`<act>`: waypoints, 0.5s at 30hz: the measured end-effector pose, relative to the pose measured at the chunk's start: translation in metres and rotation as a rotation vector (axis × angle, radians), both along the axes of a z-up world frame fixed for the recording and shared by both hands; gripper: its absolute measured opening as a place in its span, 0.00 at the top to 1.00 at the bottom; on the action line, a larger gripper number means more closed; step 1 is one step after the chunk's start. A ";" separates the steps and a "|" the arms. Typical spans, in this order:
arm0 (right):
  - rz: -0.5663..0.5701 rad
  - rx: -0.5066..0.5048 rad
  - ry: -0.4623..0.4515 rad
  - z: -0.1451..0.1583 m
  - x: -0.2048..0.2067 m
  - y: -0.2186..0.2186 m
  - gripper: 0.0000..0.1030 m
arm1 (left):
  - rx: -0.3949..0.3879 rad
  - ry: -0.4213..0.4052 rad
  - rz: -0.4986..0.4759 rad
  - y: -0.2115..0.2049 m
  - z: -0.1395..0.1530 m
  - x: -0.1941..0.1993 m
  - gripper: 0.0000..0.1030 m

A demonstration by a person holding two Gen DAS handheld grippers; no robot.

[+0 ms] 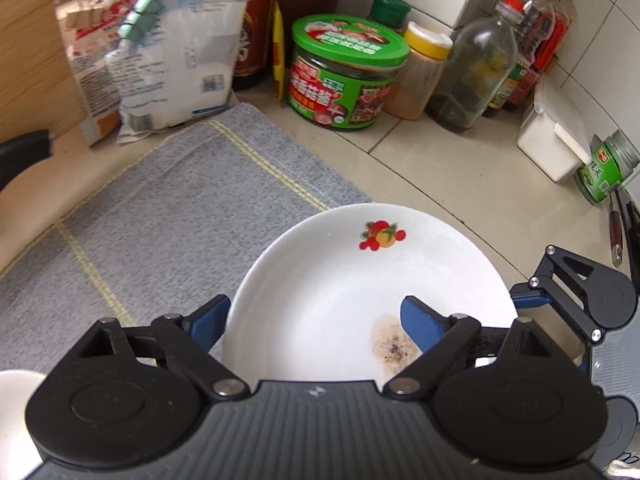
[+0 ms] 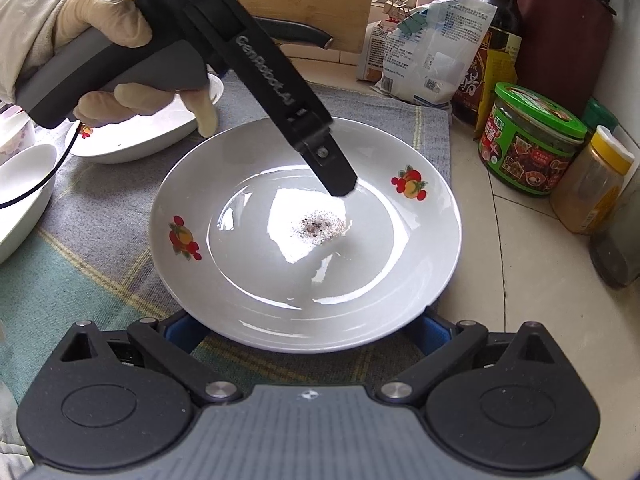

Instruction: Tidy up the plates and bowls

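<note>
My right claw (image 2: pixel 306 330) sits spread wide at the near rim of the shallow white china plate with fruit prints (image 2: pixel 256 288), blue fingers (image 2: pixel 182 330) tucked under its edge; I can't tell if they grip. My left claw (image 1: pixel 316 322) straddles the plate's other rim, one finger inside, one outside, gaping. The plate lies partly on the grey towel (image 2: pixel 100 208), beside the green-lidded jar (image 2: pixel 532 140).
</note>
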State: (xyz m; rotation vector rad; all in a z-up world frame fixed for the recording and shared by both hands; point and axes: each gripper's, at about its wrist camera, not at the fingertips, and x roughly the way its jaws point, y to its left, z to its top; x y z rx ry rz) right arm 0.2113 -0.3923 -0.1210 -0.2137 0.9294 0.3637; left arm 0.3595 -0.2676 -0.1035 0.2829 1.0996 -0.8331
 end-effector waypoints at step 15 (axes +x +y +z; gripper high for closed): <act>-0.078 0.017 0.015 0.005 -0.015 -0.012 0.00 | -0.009 -0.181 0.159 0.044 0.056 -0.040 0.08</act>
